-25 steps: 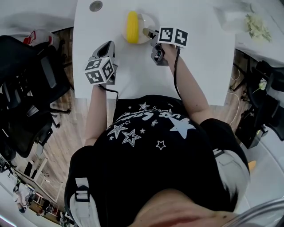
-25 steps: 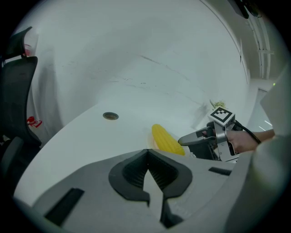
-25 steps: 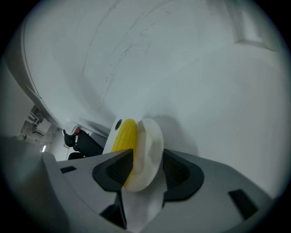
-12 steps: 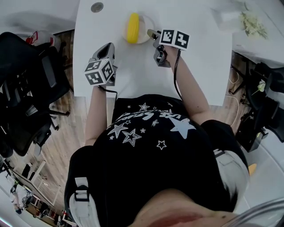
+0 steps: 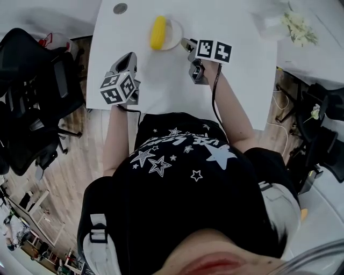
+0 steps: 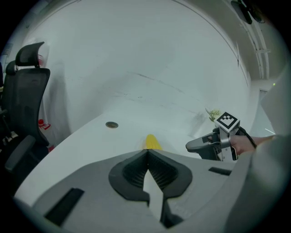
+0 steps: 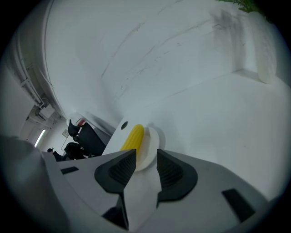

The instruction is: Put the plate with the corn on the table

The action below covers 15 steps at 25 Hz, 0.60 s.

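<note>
**A:** Two tools, one plate (image 5: 175,35), so where's it at rn?

**B:** Plate's flat on the bench (image 5: 161,80), far side from the person. The corn (image 5: 157,32) is lying on it, and there's a round grommet (image 5: 120,8) farther out to its left. Task-wise it looks done imo.

**A:** And the tools?

**B:** Left tool (image 6: 147,154) is closed on nothing, pads together, parked nearer the person and well apart from the plate. Right tool (image 7: 146,157) has its jaws apart w/ only bare bench btwn them, and they're closing. The plate rim sits just ahead of its tips.

**A:** So what can go wrong?

**B:** Mainly a bump. If the right tool drifts fwd it'd catch the rim and shove or tip the plate. The corn's round and loose, so it'd prob roll off. Backing straight out should be safe.
</note>
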Each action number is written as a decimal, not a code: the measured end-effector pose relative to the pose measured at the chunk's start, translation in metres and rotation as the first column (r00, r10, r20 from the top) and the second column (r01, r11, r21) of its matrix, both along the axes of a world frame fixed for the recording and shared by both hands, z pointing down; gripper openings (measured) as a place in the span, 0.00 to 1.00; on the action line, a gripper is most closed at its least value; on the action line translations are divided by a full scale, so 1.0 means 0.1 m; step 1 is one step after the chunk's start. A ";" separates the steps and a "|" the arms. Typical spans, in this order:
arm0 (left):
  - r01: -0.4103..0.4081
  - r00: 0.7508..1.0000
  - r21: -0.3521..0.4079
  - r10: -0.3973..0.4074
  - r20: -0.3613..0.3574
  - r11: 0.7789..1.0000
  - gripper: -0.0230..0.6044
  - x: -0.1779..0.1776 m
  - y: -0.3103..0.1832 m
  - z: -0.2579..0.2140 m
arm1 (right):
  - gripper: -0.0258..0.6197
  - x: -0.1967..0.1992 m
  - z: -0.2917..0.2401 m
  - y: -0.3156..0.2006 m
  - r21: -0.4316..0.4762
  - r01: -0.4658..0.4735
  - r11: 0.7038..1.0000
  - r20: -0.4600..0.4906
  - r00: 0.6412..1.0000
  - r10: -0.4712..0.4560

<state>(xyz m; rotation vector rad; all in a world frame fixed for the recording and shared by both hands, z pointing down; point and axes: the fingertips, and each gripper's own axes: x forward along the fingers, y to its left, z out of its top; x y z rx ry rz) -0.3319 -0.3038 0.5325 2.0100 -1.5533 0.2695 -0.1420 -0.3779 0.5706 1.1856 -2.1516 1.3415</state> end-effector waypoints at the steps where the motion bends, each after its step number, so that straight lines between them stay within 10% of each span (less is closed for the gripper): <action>1: 0.008 1.000 0.006 -0.008 0.005 1.000 0.05 0.03 0.03 -0.04 | 0.26 0.03 -0.04 0.03 0.008 0.017 1.000 -0.002 1.000 -0.017; 15: 0.121 0.991 0.084 -0.125 0.049 0.989 0.05 0.52 0.65 -0.53 | 0.13 0.29 -0.46 0.57 0.088 0.229 0.969 -0.007 0.973 -0.230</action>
